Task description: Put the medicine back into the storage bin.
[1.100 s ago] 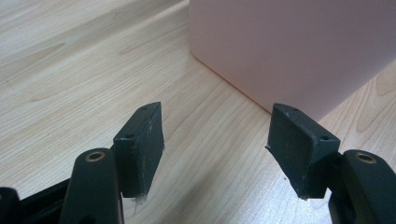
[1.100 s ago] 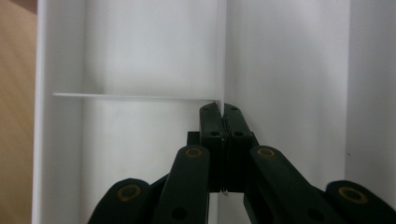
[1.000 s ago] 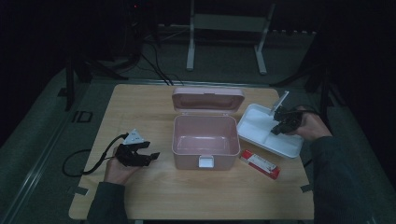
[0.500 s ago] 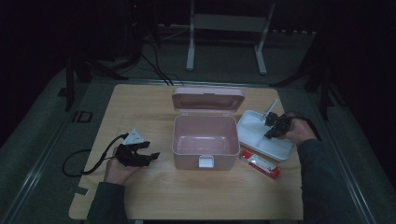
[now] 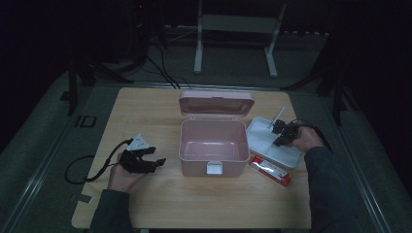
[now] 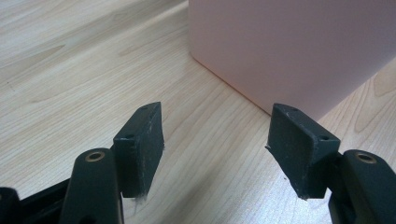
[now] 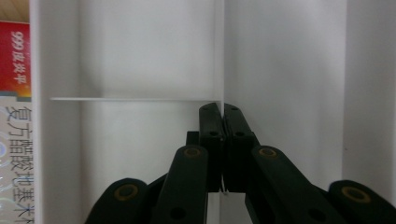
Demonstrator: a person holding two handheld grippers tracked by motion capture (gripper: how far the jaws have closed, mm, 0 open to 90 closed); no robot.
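high view first: my right gripper [image 5: 281, 134] sits over the white divided tray [image 5: 262, 143] at the right side of the wooden table [image 5: 160, 204], just beside the open pink box [image 5: 214, 141]. right gripper view looks straight down into that tray [image 7: 140, 56]: my two black jaws are pinched together on the thin upright divider wall [image 7: 219, 46] that runs up the middle, and the pads meet right at the spot where a second, crosswise divider [image 7: 130, 99] joins it. the gap between the pads is as thin as the wall itself, so i read this as a grip on the divider. along the left edge of that view lies a red and white medicine packet [image 7: 16, 140] with printed characters, outside the tray's rim; from above the same packet [image 5: 270, 171] lies on the table just in front of the tray, near the box's front corner

my left gripper [image 5: 156, 161] rests on the table to the left of the box, apart from it. left gripper view shows its jaws spread wide with nothing but bare wood between them, and the pink box wall [image 6: 299, 46] ahead. the box lid [image 5: 216, 103] stands tipped back behind the box
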